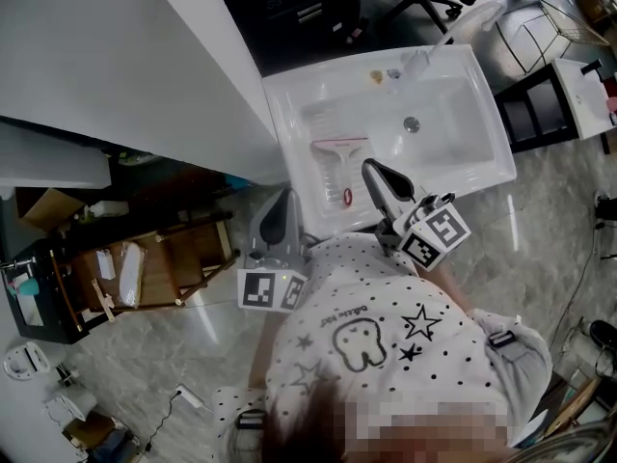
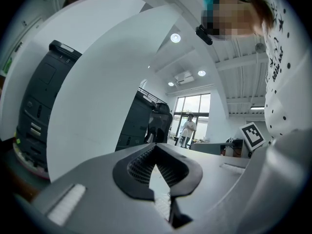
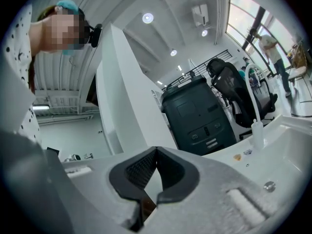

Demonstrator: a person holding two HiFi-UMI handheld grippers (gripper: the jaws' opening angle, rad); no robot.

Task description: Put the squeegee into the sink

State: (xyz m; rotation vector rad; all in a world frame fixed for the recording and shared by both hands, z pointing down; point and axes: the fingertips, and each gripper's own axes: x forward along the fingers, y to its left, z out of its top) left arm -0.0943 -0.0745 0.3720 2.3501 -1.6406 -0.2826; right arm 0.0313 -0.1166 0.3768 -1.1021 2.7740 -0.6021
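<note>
While the squeegee (image 1: 339, 167) is lying inside the sink (image 1: 448, 143), it is resting in the shallow left part, with its blade turned toward the far edge and its handle pointing toward the near edge, well apart from the drain (image 1: 412, 123). By that, the task is looking as good as done. The right tool (image 1: 372, 168) is hanging over the near edge of the sink, just right of the handle as the head view is showing it, though how high above it is not showing. In its own view the jaws of this tool (image 3: 156, 150) are sitting fully together with nothing between them. The left tool (image 1: 283, 195) is waiting off the near left corner of the sink, outside the rim. Its jaws (image 2: 156, 147) are likewise meeting at the tips and gripping nothing. The main risk from here is probably lying with the right tool. A careless swing or dip beside the handle could be catching it and levering the squeegee up against the left rim or out over the near edge. The left tool, drifting inward across the corner, could be nudging it too.
</note>
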